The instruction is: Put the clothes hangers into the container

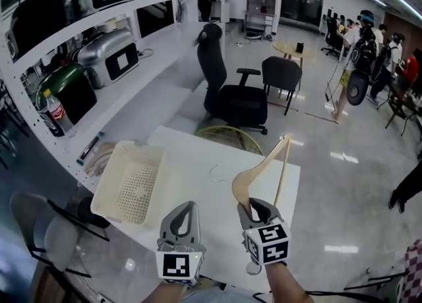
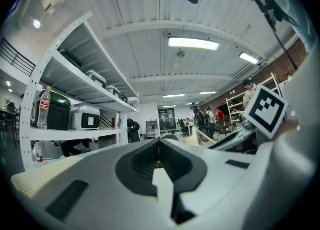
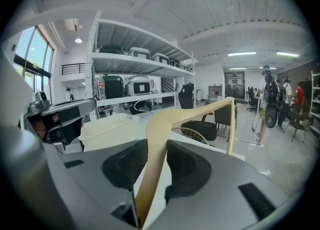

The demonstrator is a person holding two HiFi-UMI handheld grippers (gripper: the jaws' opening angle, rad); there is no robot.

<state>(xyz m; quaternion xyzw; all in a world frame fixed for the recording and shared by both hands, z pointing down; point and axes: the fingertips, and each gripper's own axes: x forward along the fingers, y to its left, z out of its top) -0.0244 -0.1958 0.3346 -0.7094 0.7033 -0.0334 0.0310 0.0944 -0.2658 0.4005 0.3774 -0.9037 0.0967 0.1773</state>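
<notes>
Right gripper (image 3: pixel 157 146) pinches one arm of the wooden hanger (image 3: pixel 200 109) between its jaws; left gripper (image 2: pixel 160 142) jaws touch, empty.

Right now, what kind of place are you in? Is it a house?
Not a house, I think. It looks like a big workshop or lab-style office: tall white shelves loaded with boxy machines, a black office chair, and people gathered at the far side.

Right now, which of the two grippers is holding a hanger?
The right gripper: its jaws clamp one arm of the wooden hanger. The left gripper has its jaws closed on nothing.
</notes>
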